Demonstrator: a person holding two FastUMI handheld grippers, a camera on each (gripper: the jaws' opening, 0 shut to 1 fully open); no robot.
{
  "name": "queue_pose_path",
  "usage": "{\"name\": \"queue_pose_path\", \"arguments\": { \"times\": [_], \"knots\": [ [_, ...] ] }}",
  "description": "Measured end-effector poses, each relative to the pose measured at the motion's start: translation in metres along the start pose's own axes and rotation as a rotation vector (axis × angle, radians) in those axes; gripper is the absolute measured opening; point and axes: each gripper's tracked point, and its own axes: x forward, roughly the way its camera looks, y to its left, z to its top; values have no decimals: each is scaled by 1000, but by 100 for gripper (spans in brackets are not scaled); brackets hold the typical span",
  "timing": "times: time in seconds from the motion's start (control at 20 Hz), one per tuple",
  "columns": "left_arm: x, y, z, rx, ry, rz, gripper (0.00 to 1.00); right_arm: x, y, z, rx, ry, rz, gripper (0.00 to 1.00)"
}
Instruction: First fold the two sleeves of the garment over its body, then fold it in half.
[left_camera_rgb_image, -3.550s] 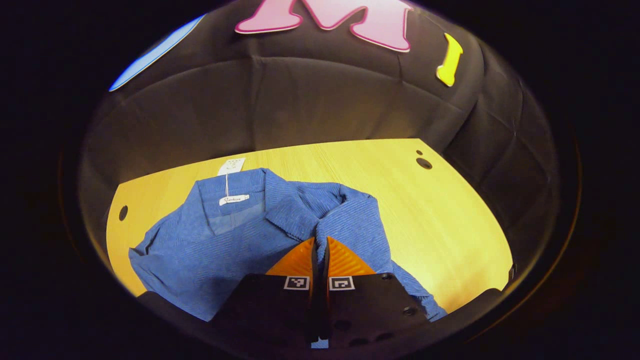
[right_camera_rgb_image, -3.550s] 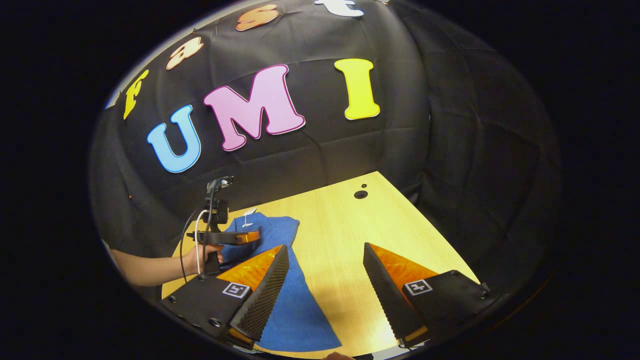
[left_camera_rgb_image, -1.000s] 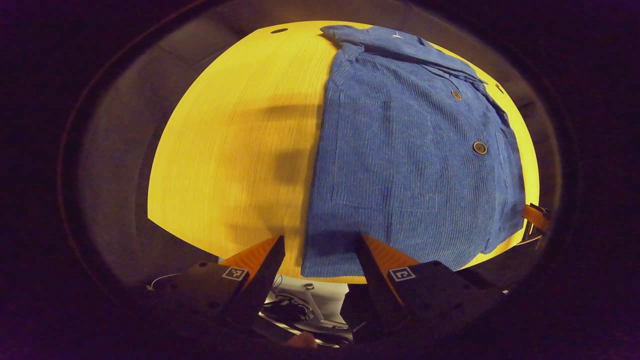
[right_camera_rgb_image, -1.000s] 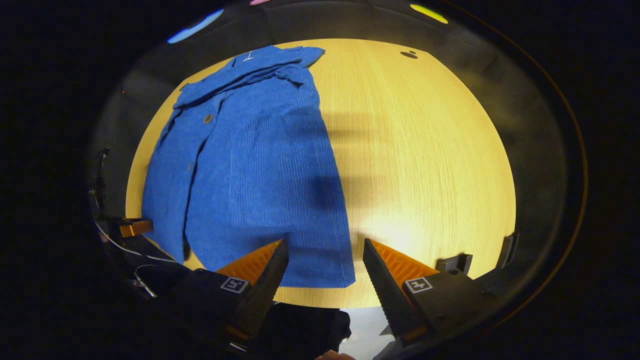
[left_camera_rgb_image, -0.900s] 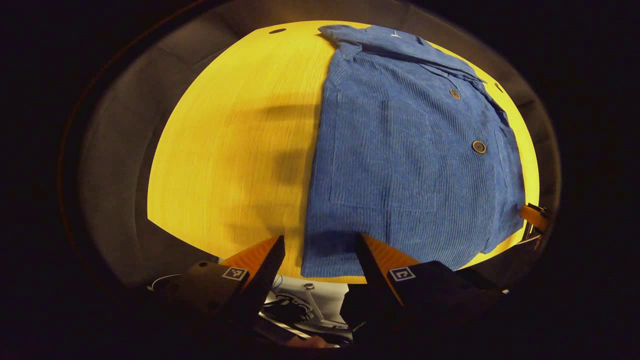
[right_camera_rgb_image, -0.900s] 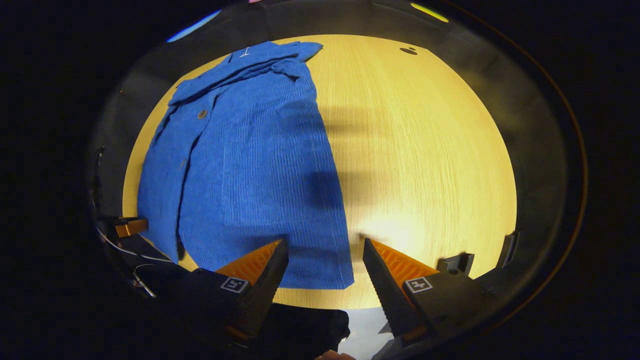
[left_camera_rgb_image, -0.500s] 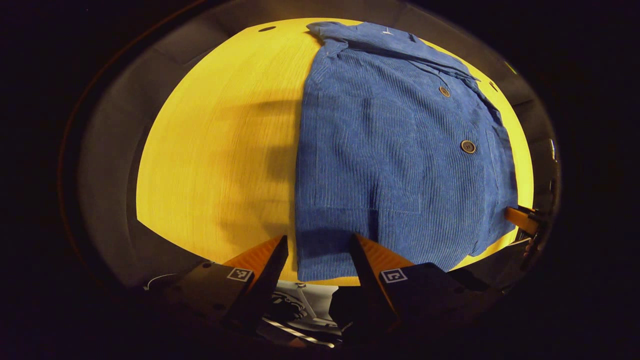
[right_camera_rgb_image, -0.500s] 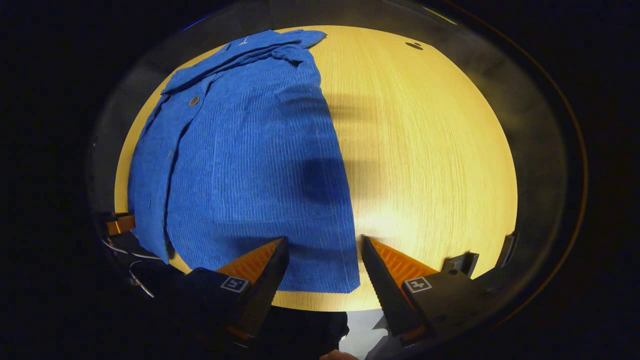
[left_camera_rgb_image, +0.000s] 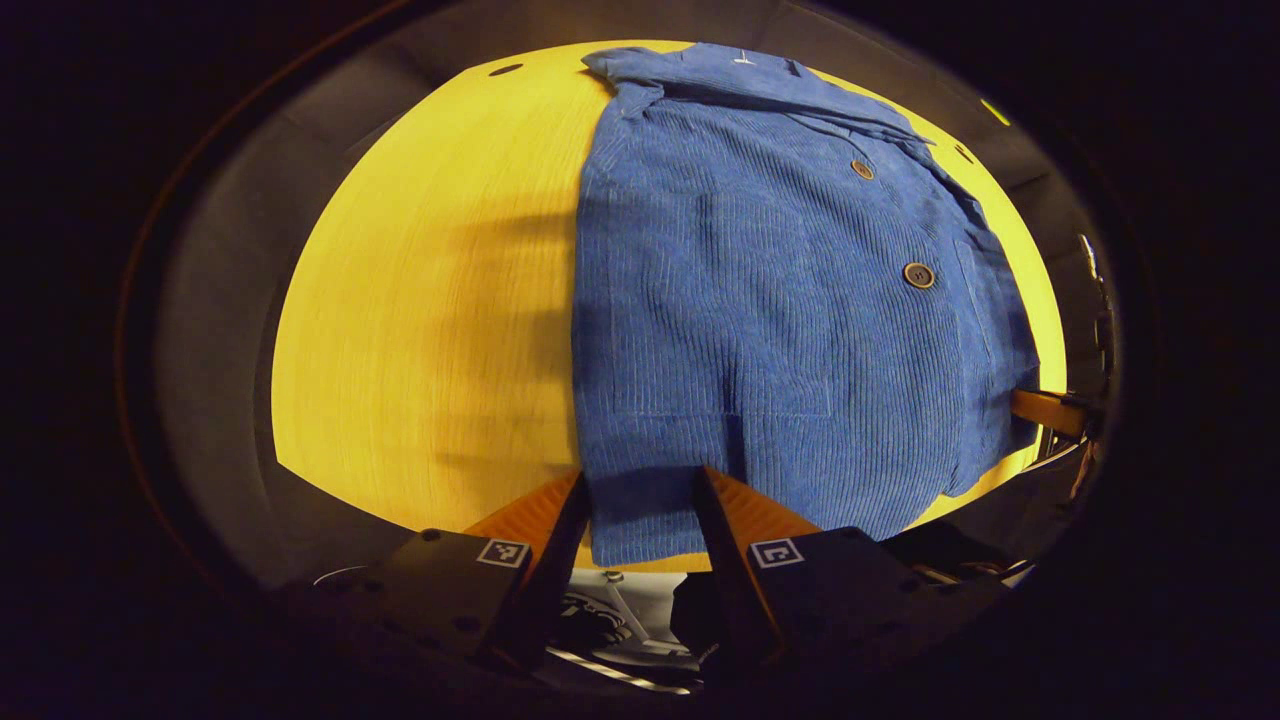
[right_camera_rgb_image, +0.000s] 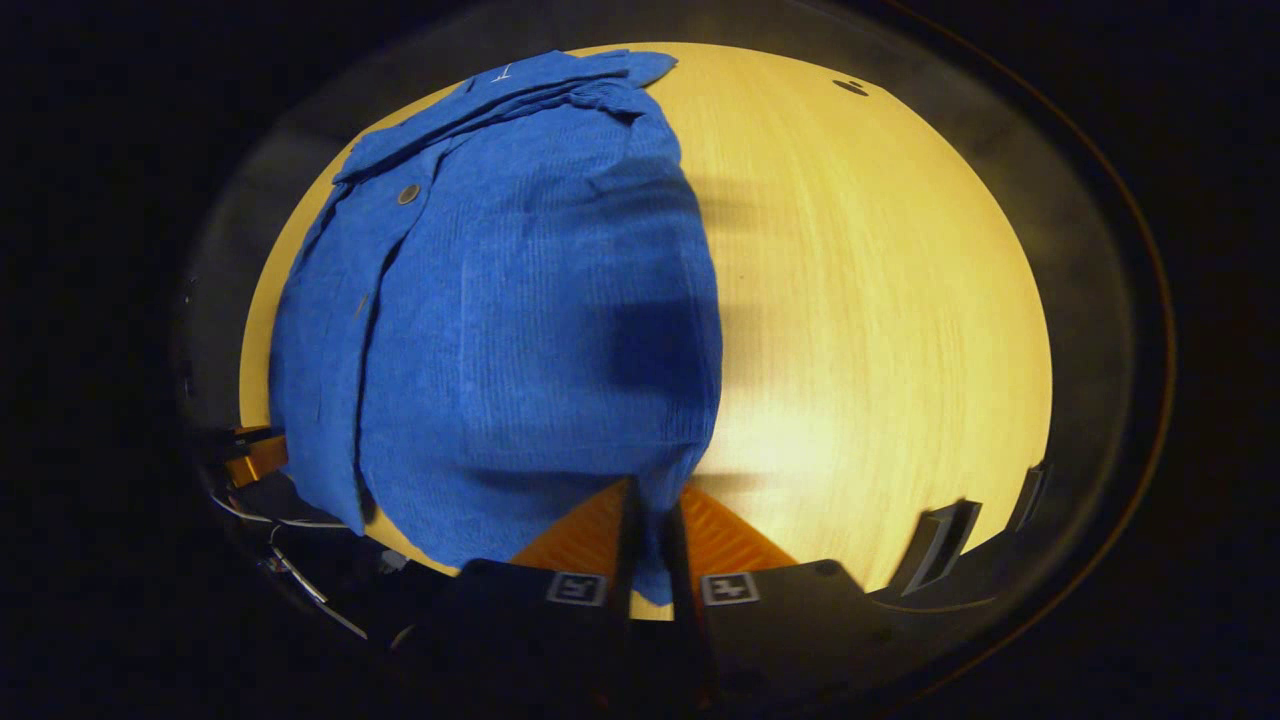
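A blue corduroy garment (left_camera_rgb_image: 780, 300) lies buttoned side up on the yellow wooden table (left_camera_rgb_image: 430, 300), collar far, hem at the near edge, with no sleeve sticking out past its body. My left gripper (left_camera_rgb_image: 640, 510) is open, and its fingers straddle the hem's left corner. In the right gripper view the garment (right_camera_rgb_image: 520, 300) bulges upward near the hem. My right gripper (right_camera_rgb_image: 648, 540) is shut on the hem's right corner, cloth pinched between both fingers. The right gripper (left_camera_rgb_image: 1045, 410) shows at the hem's far side in the left gripper view, and the left gripper (right_camera_rgb_image: 250, 455) shows at the left in the right gripper view.
The table's (right_camera_rgb_image: 880, 300) near edge runs just under both grippers. A cable hole (right_camera_rgb_image: 851, 87) sits near the far right corner, another hole (left_camera_rgb_image: 505, 69) at the far left. A black bracket (right_camera_rgb_image: 940, 540) stands at the near right edge. Cables (left_camera_rgb_image: 600, 620) hang below the edge.
Both grippers came down from the collar area to the hem. In the last half second the right gripper shut on the hem's right corner. The left fingers narrowed around the left corner.
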Motion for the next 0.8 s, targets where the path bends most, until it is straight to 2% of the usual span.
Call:
{"name": "queue_pose_path", "arguments": {
  "times": [0.15,0.2,0.3,0.4,0.5,0.7,0.8],
  "knots": [
    [0,-6,1,9,-12,12,20,-2,2,1,45,11,51,13],
    [2,-7,3,22,-29,8,5,0,3,2,69,9,68,5],
    [4,-8,3,-19,-45,-31,0,-1,3,3,106,4,98,4],
    [-2,-8,0,-79,-37,-113,0,-4,1,0,154,3,112,4],
    [-9,-8,-1,-136,-45,-162,0,-10,3,2,158,-16,124,2],
    [-33,-10,3,-125,-90,-205,0,-38,21,12,182,-63,179,2],
    [-48,-18,6,-87,-115,-244,0,-55,32,21,178,-94,199,2]
  ]
}}
